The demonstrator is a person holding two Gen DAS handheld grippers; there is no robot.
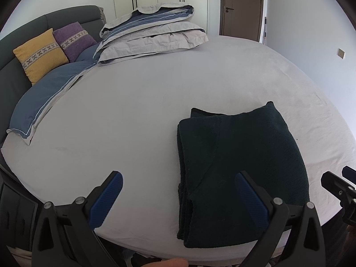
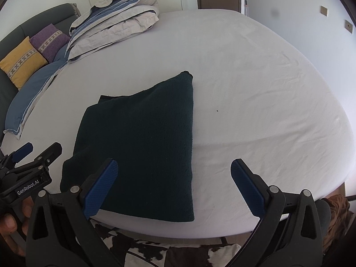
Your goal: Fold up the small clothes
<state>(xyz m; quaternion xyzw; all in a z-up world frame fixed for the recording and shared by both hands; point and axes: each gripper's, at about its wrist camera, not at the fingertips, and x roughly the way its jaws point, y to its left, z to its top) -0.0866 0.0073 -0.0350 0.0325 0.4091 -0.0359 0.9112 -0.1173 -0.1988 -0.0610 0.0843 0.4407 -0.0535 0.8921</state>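
Note:
A dark green knitted garment [image 1: 240,166] lies folded into a flat rectangle on the grey bed sheet [image 1: 138,115], near the front edge; it also shows in the right wrist view [image 2: 142,151]. My left gripper [image 1: 178,182] is open and empty, held above the bed's front edge, its right finger over the garment's near part. My right gripper [image 2: 174,173] is open and empty, its left finger over the garment's near edge. Each gripper shows at the edge of the other's view: the right one [image 1: 340,184] and the left one [image 2: 36,153].
A folded grey and blue duvet [image 1: 151,33] lies at the bed's far side. A blue pillow [image 1: 49,95], a yellow cushion [image 1: 40,53] and a purple cushion [image 1: 73,40] lean at the dark headboard [image 1: 22,35]. A door [image 1: 242,6] stands behind. A cowhide rug [image 2: 178,251] lies below.

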